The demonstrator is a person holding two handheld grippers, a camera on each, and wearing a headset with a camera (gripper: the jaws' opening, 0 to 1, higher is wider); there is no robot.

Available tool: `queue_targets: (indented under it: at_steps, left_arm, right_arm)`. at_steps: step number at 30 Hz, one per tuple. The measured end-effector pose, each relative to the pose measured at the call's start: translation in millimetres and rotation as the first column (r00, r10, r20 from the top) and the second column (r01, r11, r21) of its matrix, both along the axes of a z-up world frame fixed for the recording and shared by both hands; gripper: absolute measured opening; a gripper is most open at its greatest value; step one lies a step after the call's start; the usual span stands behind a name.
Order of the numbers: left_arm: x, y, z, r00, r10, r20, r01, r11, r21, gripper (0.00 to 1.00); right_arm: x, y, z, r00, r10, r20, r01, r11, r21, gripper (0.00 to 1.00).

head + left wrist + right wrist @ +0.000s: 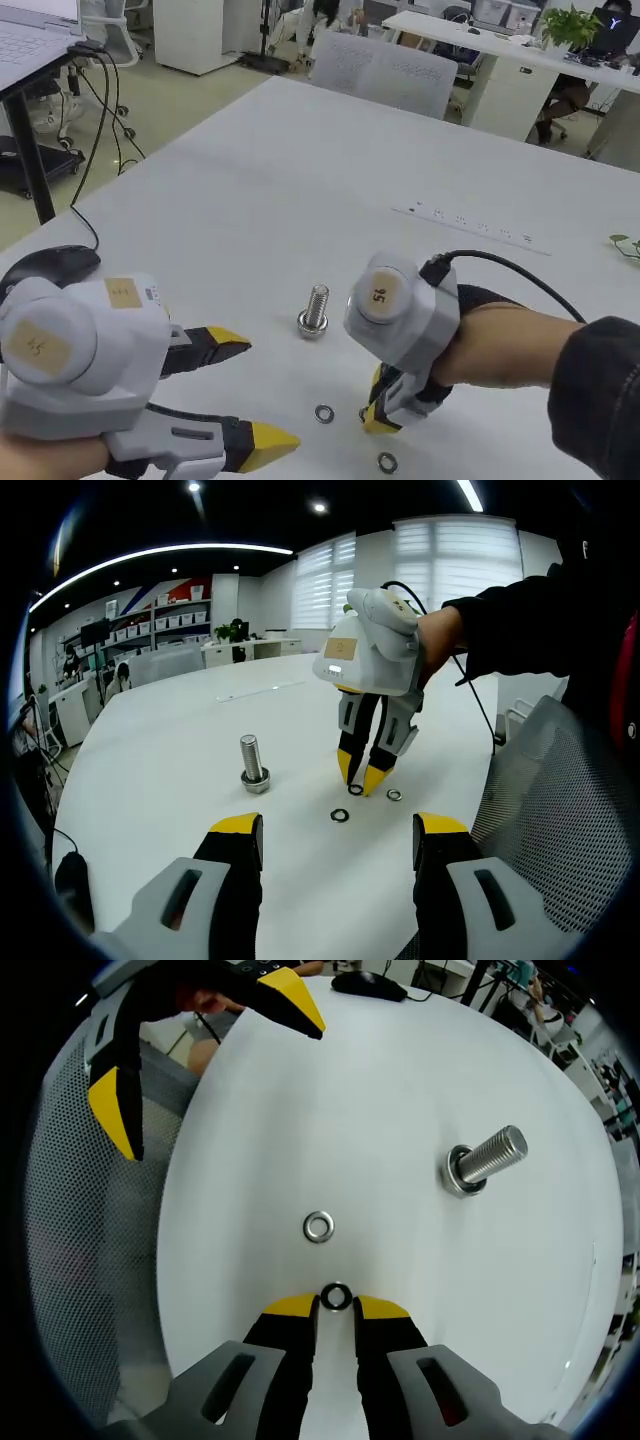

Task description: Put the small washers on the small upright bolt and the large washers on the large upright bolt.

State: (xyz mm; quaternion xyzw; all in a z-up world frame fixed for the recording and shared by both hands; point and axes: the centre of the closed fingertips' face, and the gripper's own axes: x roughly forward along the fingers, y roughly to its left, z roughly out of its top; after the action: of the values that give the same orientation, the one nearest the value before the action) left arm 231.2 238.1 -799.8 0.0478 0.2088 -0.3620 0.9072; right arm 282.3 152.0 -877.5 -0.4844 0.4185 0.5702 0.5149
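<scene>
One upright bolt stands on the white table, with a ring around its base. My right gripper points straight down to the bolt's right. Its jaws are pinched on a small washer that lies flat on the table. A loose washer lies just beside it, and another washer lies nearer the front edge. My left gripper hovers open at the near left, holding nothing.
A black mouse with its cable sits at the table's left edge. A power strip slot is set into the table farther back. A mesh chair stands close to the near table edge.
</scene>
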Motion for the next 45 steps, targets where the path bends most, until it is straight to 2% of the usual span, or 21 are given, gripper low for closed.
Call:
queue_targets:
  at_steps: [15, 36, 45]
  left_arm:
    - [2.3, -1.2, 0.4, 1.000, 0.000, -0.001, 0.000, 1.000, -0.002, 0.60]
    - [7.1, -1.8, -0.8, 1.000, -0.001, 0.000, 0.001, 1.000, 0.000, 0.60]
    - [6.5, -3.2, -0.8, 1.000, -0.005, 0.000, 0.005, 1.000, -0.001, 0.60]
  right_arm:
    - [2.7, 0.0, -0.5, 1.000, 0.014, 0.003, -0.014, 1.000, -0.014, 0.14]
    - [6.2, -1.8, -0.2, 1.000, -0.008, -0.001, 0.008, 1.000, -0.006, 0.13]
    - [8.9, -4.0, 15.3, 1.000, -0.016, 0.017, 0.016, 1.000, 0.016, 0.13]
